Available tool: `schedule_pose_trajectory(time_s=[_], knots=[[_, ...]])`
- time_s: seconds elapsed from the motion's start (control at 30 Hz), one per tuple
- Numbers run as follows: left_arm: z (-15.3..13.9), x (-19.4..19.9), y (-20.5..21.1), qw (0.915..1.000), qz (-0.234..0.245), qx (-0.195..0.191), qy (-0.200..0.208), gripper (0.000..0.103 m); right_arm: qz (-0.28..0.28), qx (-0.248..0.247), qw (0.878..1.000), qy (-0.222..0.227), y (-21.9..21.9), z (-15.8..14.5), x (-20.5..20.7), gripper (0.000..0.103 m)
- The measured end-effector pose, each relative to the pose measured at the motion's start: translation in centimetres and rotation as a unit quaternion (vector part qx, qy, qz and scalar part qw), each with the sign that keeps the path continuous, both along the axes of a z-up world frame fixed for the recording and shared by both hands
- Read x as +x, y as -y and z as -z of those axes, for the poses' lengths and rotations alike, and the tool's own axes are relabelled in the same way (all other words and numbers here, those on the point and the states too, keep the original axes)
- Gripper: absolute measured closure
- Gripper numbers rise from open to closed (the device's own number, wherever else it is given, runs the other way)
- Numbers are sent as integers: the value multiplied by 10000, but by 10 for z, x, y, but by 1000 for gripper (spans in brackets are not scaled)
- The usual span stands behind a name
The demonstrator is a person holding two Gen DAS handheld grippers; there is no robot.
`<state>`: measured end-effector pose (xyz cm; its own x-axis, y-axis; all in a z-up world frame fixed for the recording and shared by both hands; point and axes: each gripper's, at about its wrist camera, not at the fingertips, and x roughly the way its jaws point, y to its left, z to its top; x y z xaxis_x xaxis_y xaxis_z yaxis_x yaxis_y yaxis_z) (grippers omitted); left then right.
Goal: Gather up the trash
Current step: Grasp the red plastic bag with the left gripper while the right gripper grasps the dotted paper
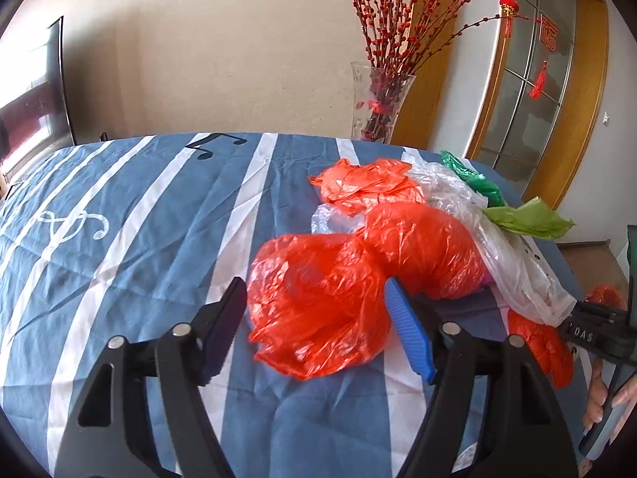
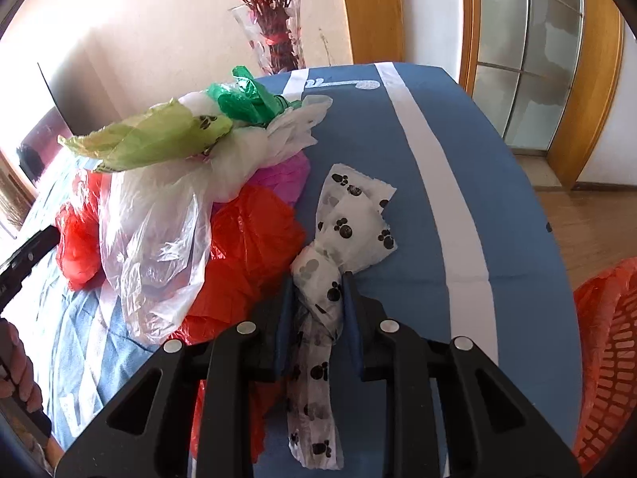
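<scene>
In the left wrist view a crumpled red plastic bag lies on the blue striped cloth. My left gripper is open around it, a pad on either side and not squeezing. Behind it are another red bag, an orange-red one, a clear bag and green bags. In the right wrist view my right gripper is shut on the twisted neck of a white paw-print bag. That bag lies on the cloth beside the pile.
A red mesh basket stands off the table's right edge. A glass vase with red branches stands behind the far edge. Bare blue cloth stretches right of the pile. A hand holds the other tool at the left edge.
</scene>
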<state>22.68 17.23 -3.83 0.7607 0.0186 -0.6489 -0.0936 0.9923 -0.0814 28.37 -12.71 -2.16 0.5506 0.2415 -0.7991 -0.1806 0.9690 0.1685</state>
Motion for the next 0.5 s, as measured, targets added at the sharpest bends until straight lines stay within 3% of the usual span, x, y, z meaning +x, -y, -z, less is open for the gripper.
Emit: schedule_pose_trajectory(time_s=[0.1,0.33,0.37,0.4,0.43,0.5], knots=[[1,10,5,10000,75,30,-57,29,-51,-144,9999,46,-4,-1,-4,86],[14,34,14,9988,208,258,-356,25,78,-236,9997,86,13,-1,-18,88],[16,36,13,9987,227,214,-411,29,107,-233,9996,77,16,-2,-20,88],[19,37,13,9985,264,148,-465,43,127,-236,9996,78,18,-2,-22,88],[22,39,13,9980,328,85,-541,49,158,-239,9996,84,21,-2,-23,88],[25,38,13,9975,389,35,-582,76,209,-230,9995,100,26,-4,-27,88]])
